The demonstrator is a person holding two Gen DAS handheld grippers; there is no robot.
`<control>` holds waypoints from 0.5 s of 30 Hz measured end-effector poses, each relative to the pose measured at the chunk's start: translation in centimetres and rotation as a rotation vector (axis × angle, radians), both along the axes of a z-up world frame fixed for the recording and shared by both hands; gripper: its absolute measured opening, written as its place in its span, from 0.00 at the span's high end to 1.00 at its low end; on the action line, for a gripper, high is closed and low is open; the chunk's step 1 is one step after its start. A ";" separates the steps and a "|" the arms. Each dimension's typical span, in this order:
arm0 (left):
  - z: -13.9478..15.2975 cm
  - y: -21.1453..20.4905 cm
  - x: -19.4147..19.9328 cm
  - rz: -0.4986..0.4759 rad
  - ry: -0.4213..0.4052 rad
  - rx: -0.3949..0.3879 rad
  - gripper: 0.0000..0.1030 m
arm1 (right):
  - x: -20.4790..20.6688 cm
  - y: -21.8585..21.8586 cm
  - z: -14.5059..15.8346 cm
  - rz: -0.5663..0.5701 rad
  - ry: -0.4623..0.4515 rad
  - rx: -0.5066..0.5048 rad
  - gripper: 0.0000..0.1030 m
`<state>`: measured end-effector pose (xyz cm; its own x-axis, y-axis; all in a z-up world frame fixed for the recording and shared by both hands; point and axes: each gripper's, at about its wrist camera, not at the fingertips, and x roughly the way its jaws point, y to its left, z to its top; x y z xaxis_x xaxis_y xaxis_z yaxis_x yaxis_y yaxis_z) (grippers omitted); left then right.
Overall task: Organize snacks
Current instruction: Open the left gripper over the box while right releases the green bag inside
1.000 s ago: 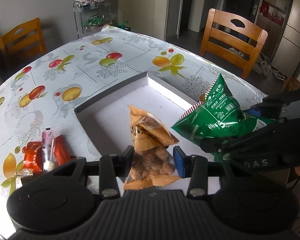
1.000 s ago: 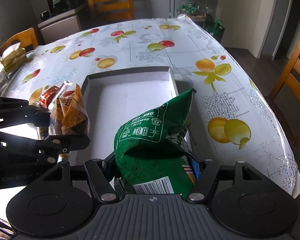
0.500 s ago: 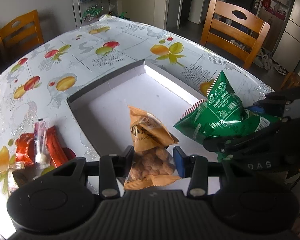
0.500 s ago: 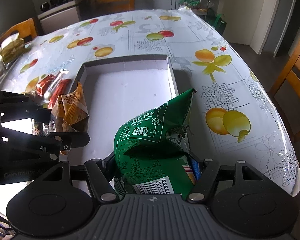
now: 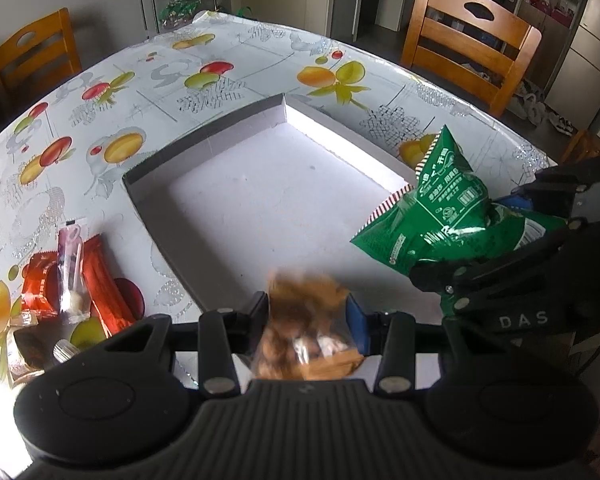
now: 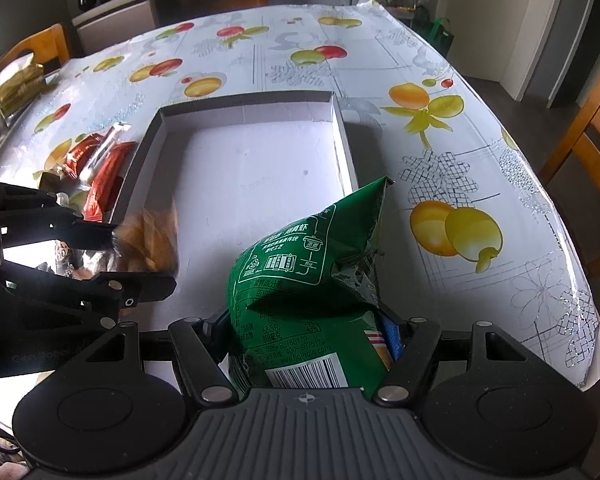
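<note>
Both snacks hang over the near end of the shallow box (image 5: 204,148), which lies open on the bench (image 5: 228,64) with its white floor bare, so it reads as the place the snacks are meant to go. Each bag is pinched at its lower end and leans forward over the box, which looks like the posture for setting it down inside rather than for lifting it away.

The left claw (image 5: 307,316) stands fairly narrow and is clenched on the orange snack bag (image 5: 306,320), its pads pressing the bag from both sides. That bag shows blurred in both views, so it may be swinging, and its exact shape cannot be told.

The right claw (image 6: 306,332) stands much wider, because the green snack bag (image 6: 312,264) is puffy. Its jaws grasp the bag's lower part near the barcode, and the top of the bag tilts toward the box's right wall. In the left wrist view that bag sits over the box's near right corner.

More snacks wait just outside the box's left wall: red wrapped sticks (image 5: 104,280) with a small clear packet (image 5: 70,268) lying across them. By my judgement the sorting has barely begun, with nothing yet resting in the box.
</note>
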<state>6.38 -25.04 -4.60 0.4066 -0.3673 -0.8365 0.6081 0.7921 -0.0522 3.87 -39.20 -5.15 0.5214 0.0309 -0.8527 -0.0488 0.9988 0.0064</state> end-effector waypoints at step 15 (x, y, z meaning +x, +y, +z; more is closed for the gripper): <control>0.8 0.5 -0.4 0.001 -0.036 -0.007 0.60 | 0.0 0.4 0.7 0.000 -0.029 -0.024 0.31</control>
